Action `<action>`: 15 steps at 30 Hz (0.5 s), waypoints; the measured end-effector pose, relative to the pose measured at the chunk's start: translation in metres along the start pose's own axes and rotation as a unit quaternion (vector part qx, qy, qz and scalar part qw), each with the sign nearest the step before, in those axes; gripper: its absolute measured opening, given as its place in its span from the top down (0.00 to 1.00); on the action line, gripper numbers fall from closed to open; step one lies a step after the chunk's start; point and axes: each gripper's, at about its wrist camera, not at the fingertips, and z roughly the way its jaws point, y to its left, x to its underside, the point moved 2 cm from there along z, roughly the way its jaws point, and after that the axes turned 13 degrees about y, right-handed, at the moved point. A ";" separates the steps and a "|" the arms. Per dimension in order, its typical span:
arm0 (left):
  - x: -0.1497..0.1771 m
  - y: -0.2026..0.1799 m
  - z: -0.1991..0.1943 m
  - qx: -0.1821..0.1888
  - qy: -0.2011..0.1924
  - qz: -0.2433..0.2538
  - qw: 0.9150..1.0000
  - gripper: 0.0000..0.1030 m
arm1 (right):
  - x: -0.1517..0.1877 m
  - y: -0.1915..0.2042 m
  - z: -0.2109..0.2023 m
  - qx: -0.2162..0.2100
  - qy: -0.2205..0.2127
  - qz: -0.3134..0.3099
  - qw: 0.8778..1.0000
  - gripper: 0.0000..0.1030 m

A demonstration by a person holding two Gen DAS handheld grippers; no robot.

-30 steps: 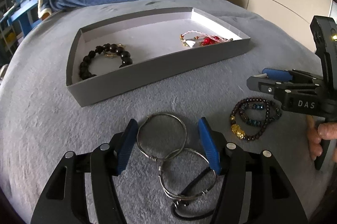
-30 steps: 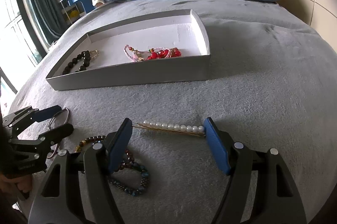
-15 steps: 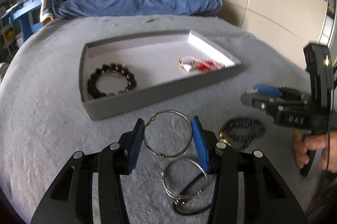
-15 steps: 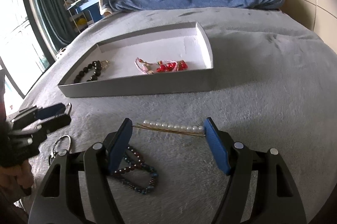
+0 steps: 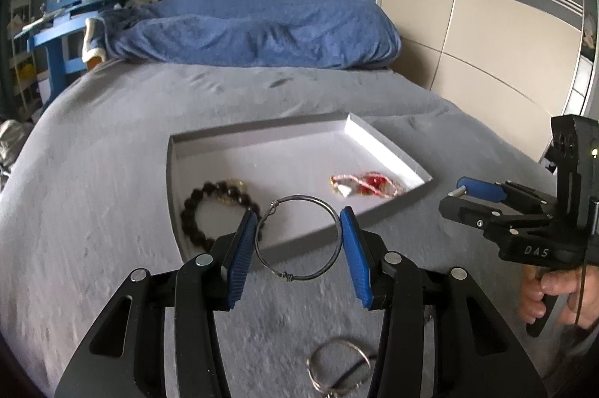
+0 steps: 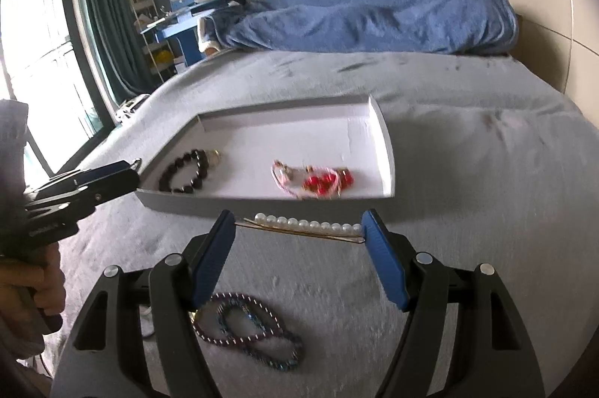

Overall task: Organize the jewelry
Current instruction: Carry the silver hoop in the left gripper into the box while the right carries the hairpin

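Note:
My left gripper (image 5: 298,222) is shut on a thin silver wire bangle (image 5: 286,277) and holds it in the air just before the grey tray (image 5: 299,248). In the right wrist view my right gripper (image 6: 298,224) is shut on a pearl hairpin (image 6: 307,222), which spans from pad to pad above the bed. In the tray (image 6: 262,205) lie a black bead bracelet (image 5: 194,210) at the left and a red and pink bracelet (image 5: 365,184) at the right. Each gripper shows in the other's view: the right gripper (image 5: 455,199) and the left gripper (image 6: 131,171).
On the grey bedspread lie a second silver ring with a black cord (image 5: 337,364) and a dark beaded bracelet (image 6: 254,327), both below the grippers. A blue duvet (image 5: 254,31) lies at the head of the bed. A beige wardrobe (image 5: 486,23) stands at the right, a window (image 6: 33,61) at the left.
Left jaws narrowed onto the wire bangle and lifted it off the bed, away from the second ring. Right gripper rose with the pearl hairpin. Both views tilted up toward the tray.

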 end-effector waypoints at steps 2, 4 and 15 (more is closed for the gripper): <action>-0.006 0.001 0.003 -0.002 -0.002 0.001 1.000 0.54 | -0.008 0.002 0.001 -0.001 -0.001 -0.007 1.000 0.33; -0.011 0.002 0.006 -0.005 -0.001 0.001 1.000 0.54 | -0.017 0.005 0.003 -0.001 -0.001 -0.012 1.000 0.33; -0.025 0.008 0.048 -0.011 0.028 -0.009 1.000 0.54 | -0.044 0.005 0.048 0.000 0.033 -0.021 0.999 0.33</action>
